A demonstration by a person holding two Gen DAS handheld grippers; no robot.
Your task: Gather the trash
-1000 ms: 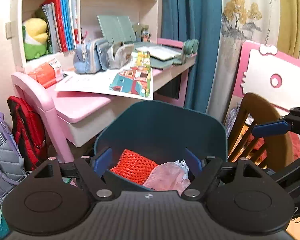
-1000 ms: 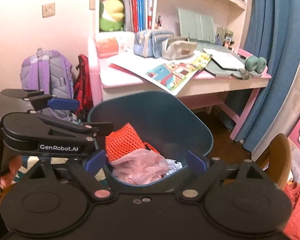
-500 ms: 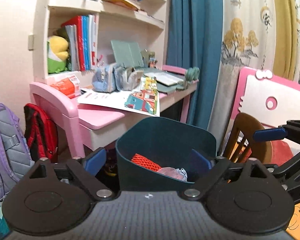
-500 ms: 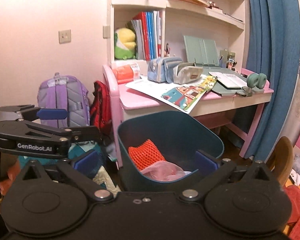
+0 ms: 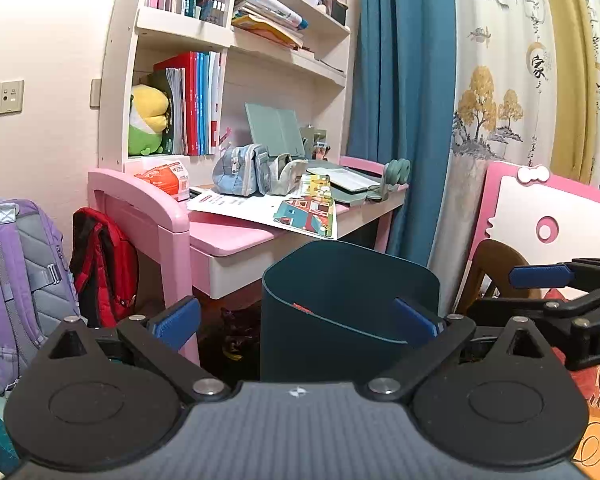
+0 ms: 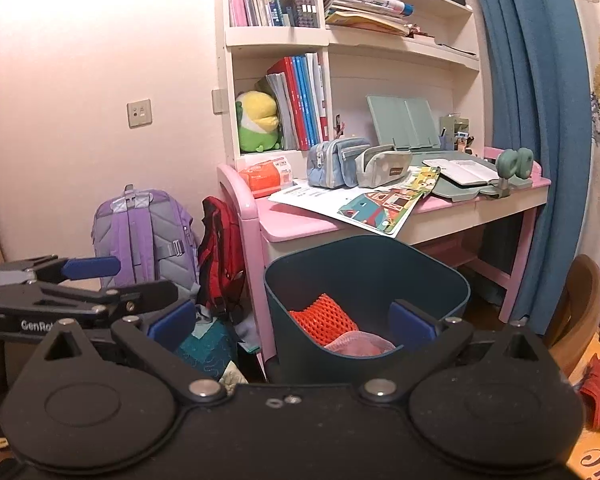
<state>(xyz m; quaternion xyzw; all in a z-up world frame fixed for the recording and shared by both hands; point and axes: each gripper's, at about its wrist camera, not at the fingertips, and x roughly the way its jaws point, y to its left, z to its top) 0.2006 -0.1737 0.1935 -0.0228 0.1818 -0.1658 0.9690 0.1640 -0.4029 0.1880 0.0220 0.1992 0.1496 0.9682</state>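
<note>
Backing off, we opened both: left gripper [image 5: 296, 316] and right gripper [image 6: 292, 316] gape empty; bin [image 6: 364, 276] straight ahead.

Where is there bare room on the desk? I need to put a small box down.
The pink desktop is bare at its front-left corner, between the orange tissue pack and the colourful poster sheet. Further right it is crowded: pencil cases, open book, green fan.

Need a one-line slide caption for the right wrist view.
Open right gripper faces a teal bin holding orange mesh, below a pink desk.
</note>
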